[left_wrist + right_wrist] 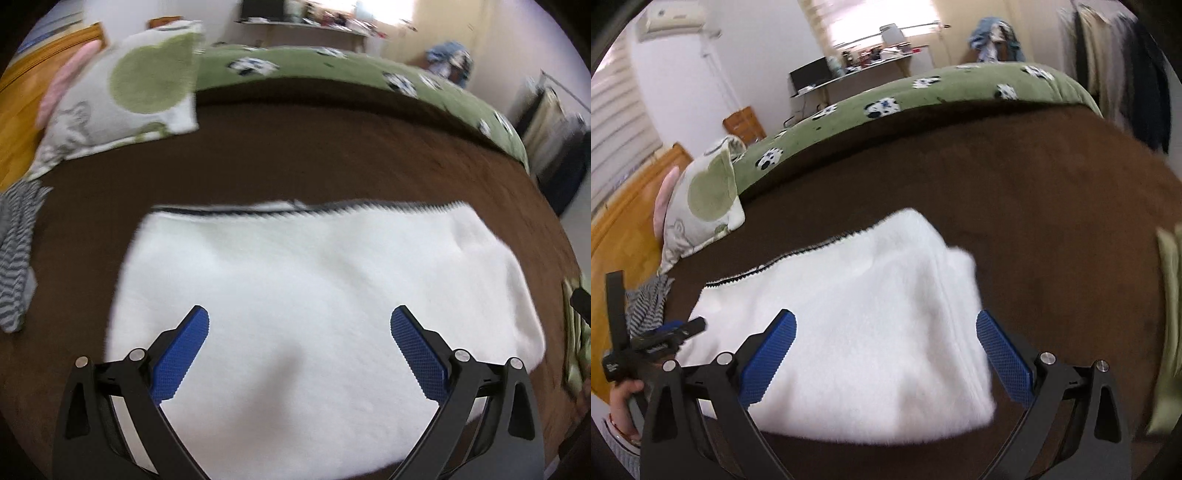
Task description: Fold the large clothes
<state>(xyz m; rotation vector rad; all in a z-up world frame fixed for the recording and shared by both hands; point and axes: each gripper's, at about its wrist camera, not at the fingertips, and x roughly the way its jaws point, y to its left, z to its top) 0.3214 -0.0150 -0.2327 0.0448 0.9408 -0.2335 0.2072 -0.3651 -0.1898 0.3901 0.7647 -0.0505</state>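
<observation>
A white fleece garment [317, 302] lies folded flat on the brown blanket [332, 147], a dark zipper edge along its far side. It also shows in the right wrist view [871, 332]. My left gripper [300, 321] is open and empty, hovering over the near part of the garment. My right gripper [885, 325] is open and empty above the garment's right end. The left gripper and the hand holding it appear at the left of the right wrist view [657, 339].
A green-and-white pillow [129, 92] lies at the far left, also seen in the right wrist view [705, 199]. A striped garment [16, 258] lies at the left. A green panda quilt [905, 99] covers the far side. Hanging clothes [1123, 62] stand at the right.
</observation>
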